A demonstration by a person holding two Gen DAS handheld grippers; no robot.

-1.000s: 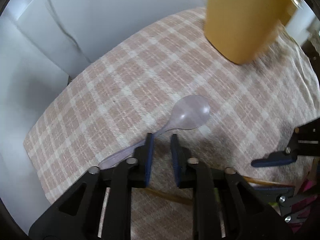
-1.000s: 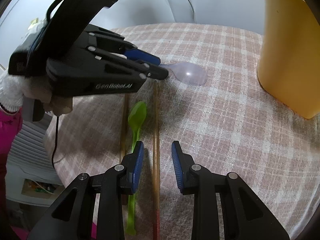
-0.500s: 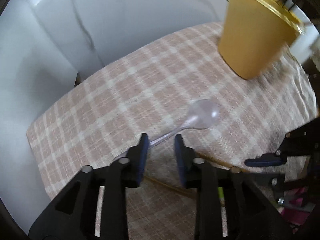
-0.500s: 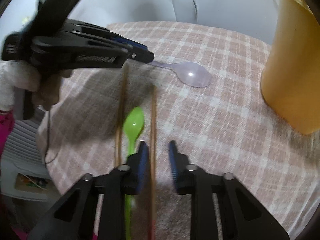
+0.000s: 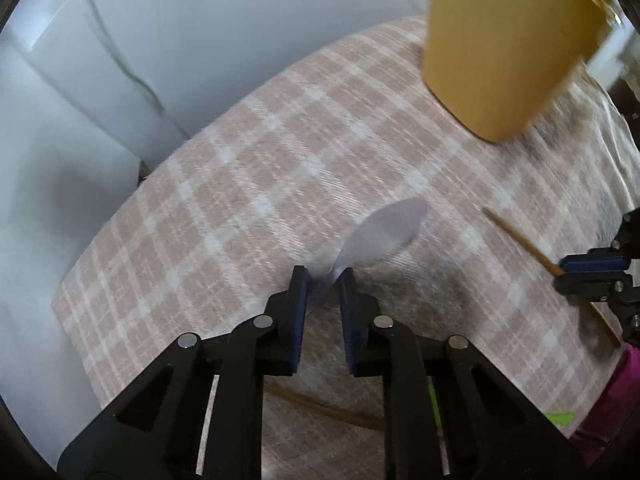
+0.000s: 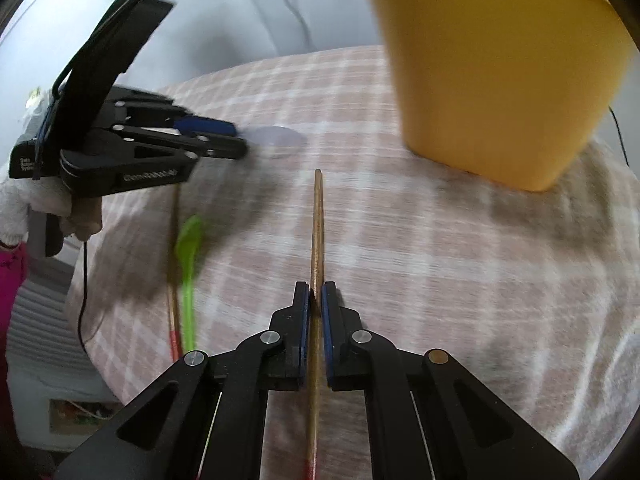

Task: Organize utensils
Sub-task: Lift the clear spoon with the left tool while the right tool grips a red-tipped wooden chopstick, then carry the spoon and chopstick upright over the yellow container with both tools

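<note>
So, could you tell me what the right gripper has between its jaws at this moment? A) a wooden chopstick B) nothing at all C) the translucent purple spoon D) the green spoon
A: in the right wrist view, the right gripper is closed on the wooden chopstick, while the green spoon lies off to its side on the checked cloth.

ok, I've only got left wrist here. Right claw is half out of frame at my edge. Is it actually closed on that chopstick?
Observer: Yes. The right claw is shut on the chopstick, which runs straight out between the pads.
Operator: And the green scrap at my bottom right?
Observer: That's a green spoon lying on the checked cloth.
Operator: Anything next to it?
Observer: A second chopstick lies alongside it.
</note>
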